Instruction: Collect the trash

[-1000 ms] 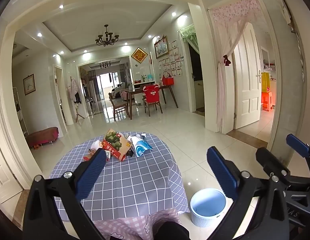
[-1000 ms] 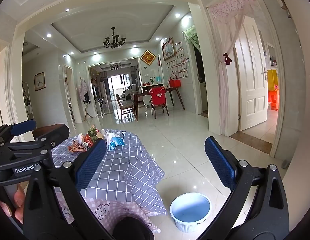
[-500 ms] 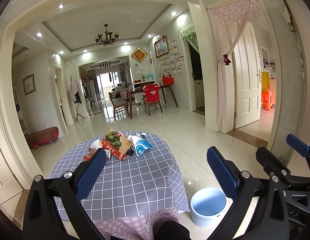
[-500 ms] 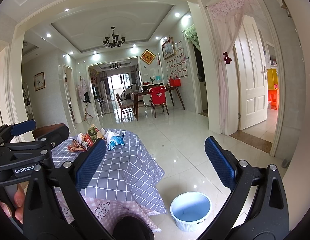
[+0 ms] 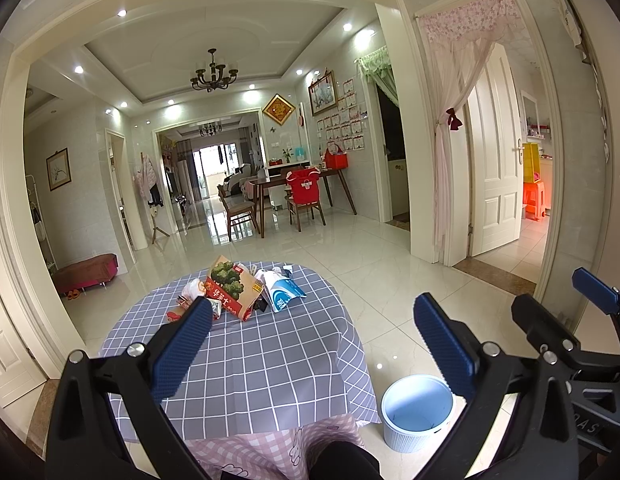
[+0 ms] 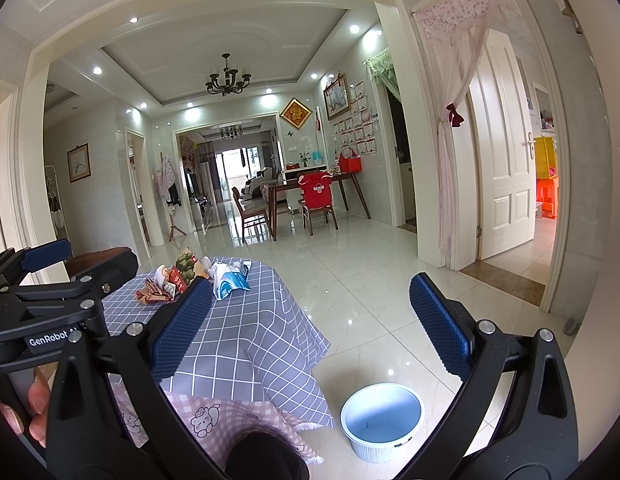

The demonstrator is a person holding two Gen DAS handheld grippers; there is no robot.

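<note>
Trash, a heap of crumpled wrappers and flattened packaging [image 5: 238, 290], lies at the far side of the round counter draped in a grey-blue checked cloth [image 5: 262, 356]. In the heap, a red-and-brown cardboard box printed with green broccoli [image 5: 230, 286] leans just beside a torn white-and-blue paper carton [image 5: 280, 290], with small red and white wrappers [image 6: 158, 290] to their left. A pale blue round plastic bin with a ribbed white wall [image 5: 417, 414] stands on the glossy tiled floor [image 5: 389, 264] beside the counter's right edge, nothing visible inside it. The left hand-held gripper [image 5: 313, 344] hovers released, its blue pads wide apart, over the near part of the counter. The right hand-held gripper [image 6: 310, 320] is likewise spread and grasping nothing, above the counter's edge and the bin.
</note>
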